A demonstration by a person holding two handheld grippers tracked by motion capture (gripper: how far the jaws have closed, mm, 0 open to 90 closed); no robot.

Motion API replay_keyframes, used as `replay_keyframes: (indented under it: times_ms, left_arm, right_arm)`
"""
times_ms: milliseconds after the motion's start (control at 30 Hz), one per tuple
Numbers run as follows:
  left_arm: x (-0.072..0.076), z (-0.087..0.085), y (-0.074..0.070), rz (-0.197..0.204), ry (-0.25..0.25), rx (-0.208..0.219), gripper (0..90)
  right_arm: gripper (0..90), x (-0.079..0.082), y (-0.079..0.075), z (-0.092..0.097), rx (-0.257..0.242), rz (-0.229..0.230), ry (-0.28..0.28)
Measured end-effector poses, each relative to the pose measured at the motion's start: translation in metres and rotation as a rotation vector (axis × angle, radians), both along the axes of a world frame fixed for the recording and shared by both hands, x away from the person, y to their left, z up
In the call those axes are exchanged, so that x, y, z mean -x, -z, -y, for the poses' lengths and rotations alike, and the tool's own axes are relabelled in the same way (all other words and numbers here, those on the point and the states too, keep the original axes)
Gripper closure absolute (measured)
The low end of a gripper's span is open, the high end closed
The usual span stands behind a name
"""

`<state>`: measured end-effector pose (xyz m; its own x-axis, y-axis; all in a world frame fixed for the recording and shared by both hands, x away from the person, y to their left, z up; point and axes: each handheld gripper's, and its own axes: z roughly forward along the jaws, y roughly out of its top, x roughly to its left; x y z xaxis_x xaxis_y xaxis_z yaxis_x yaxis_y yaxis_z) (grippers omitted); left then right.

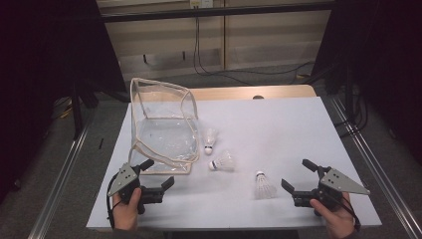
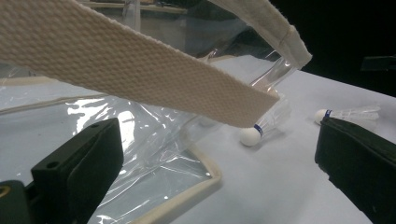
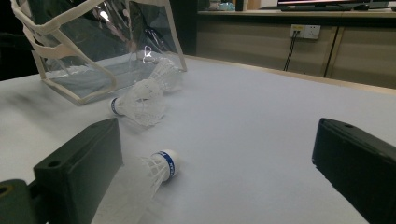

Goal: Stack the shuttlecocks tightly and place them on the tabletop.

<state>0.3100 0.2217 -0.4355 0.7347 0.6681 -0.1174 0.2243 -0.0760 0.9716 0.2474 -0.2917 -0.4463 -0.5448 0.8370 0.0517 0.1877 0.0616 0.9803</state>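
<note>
Over the table, both tongs [image 1: 158,173] [image 1: 296,174] gape empty.

I see a clear plastic bag [image 1: 161,124] with cream fabric trim left of centre in the high view, standing slumped with its mouth open toward me and its cream strap [image 2: 126,65] crossing the upper left of the left gripper view. Three white shuttlecocks lie on their sides on the white table: one [image 1: 211,140] just beside the bag's right edge, a second [image 1: 222,162] below it near centre, and a third [image 1: 263,186] lower right of centre, cork pointing up-frame.
</note>
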Motion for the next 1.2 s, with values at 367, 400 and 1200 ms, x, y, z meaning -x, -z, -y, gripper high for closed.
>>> replay_keyframes:
  times_ms: [367, 400, 1200]
  left_arm:
    - [0.001, 0.005, 0.000, -0.011, 0.024, -0.007, 1.2]
    - [0.002, 0.006, 0.000, -0.015, 0.029, -0.003, 1.3]
    - [0.012, 0.044, -0.002, -0.062, 0.129, -0.032, 1.4]
  right_arm:
    - [1.4, 0.001, 0.000, 0.000, 0.011, -0.003, -0.003]
    - [1.4, 0.000, 0.000, 0.000, 0.011, -0.003, -0.003]
    - [1.6, -0.003, -0.002, -0.005, 0.013, -0.003, -0.026]
